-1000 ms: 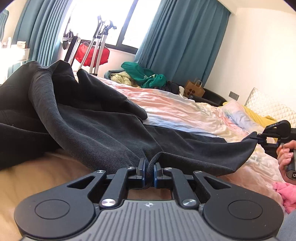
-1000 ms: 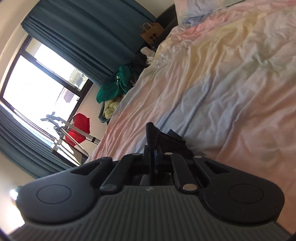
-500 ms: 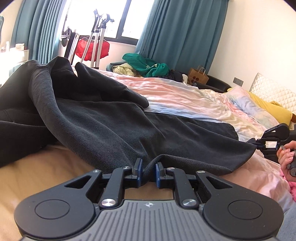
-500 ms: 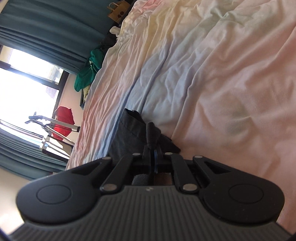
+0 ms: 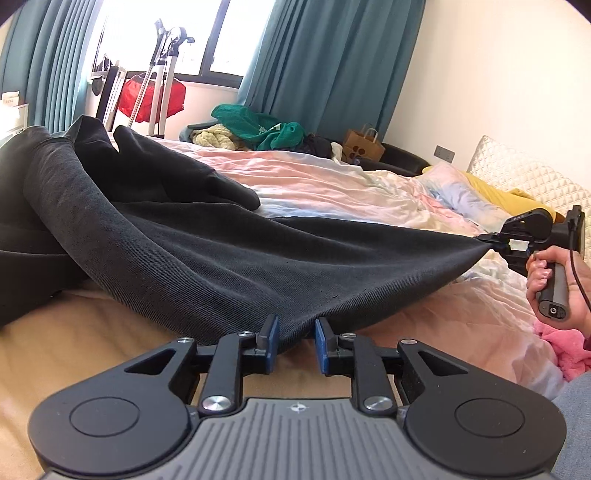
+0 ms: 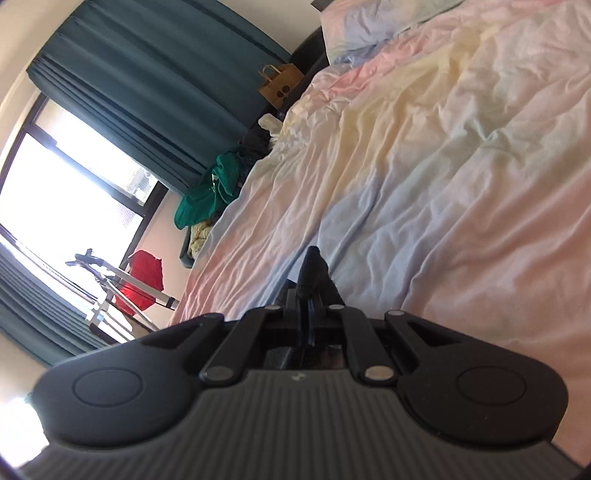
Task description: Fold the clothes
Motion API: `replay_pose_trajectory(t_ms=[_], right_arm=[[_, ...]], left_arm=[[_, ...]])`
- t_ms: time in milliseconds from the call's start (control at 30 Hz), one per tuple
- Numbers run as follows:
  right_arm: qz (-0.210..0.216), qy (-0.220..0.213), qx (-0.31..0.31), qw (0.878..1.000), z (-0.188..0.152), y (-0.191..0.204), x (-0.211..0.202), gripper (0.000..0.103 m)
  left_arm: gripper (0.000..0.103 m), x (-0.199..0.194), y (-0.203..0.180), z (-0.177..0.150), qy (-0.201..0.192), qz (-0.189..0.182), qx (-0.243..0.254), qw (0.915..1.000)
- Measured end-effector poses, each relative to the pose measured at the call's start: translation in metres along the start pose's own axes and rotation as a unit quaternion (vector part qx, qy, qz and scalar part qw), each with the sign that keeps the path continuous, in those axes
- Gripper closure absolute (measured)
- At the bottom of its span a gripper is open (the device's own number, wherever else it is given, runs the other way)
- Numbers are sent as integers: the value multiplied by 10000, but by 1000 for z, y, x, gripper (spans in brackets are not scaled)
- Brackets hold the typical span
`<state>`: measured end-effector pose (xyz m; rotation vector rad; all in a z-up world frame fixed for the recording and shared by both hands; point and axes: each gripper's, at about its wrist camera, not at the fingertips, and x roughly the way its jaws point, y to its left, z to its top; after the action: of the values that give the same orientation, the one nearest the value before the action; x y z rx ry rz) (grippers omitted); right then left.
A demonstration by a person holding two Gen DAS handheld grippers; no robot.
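Cloth (image 6: 313, 271) hides right gripper (image 6: 308, 299) fingertips; garment's far end bunched.

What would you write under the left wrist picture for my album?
Left gripper opens around the dark garment hem while the right gripper pinches its far corner.

The trousers (image 5: 229, 254) lie across the bed (image 5: 332, 184), bunched in a heap at the left and stretched out toward the right. Their near edge sits between the 2 parted fingers of the left gripper (image 5: 293, 341), at the bed's front. Their far right corner is pinched in the right gripper (image 5: 493, 242), held by a hand (image 5: 561, 291) above the bed's right side. Behind the bed, a heap of clothes (image 5: 258, 125) rests on a chair, with a paper bag (image 5: 364, 144) to its right. Pillows (image 5: 524, 173) lie at the right end. A drying rack (image 5: 159, 74) stands before the window (image 5: 155, 33) at back left, between the curtains (image 5: 332, 62).
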<state>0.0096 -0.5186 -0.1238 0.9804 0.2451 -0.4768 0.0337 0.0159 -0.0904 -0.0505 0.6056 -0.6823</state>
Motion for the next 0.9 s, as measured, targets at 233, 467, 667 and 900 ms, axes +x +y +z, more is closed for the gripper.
replay_pose_trajectory(t_ms=[233, 467, 667, 900], right_arm=[[-1154, 523, -533, 9905, -6, -15, 35, 96], [-1197, 654, 198, 9905, -10, -35, 28, 90], [-1077, 466, 746, 9903, -7, -41, 5, 57], [-1070, 78, 1956, 9748, -11, -62, -37, 35]], left_arm=[[79, -4, -7, -4, -5, -292, 37, 9996], [79, -5, -7, -4, -3, -293, -24, 9996], [74, -8, -4, -1, -51, -236, -177, 9996], [64, -14, -1, 2, -83, -169, -358, 9992]])
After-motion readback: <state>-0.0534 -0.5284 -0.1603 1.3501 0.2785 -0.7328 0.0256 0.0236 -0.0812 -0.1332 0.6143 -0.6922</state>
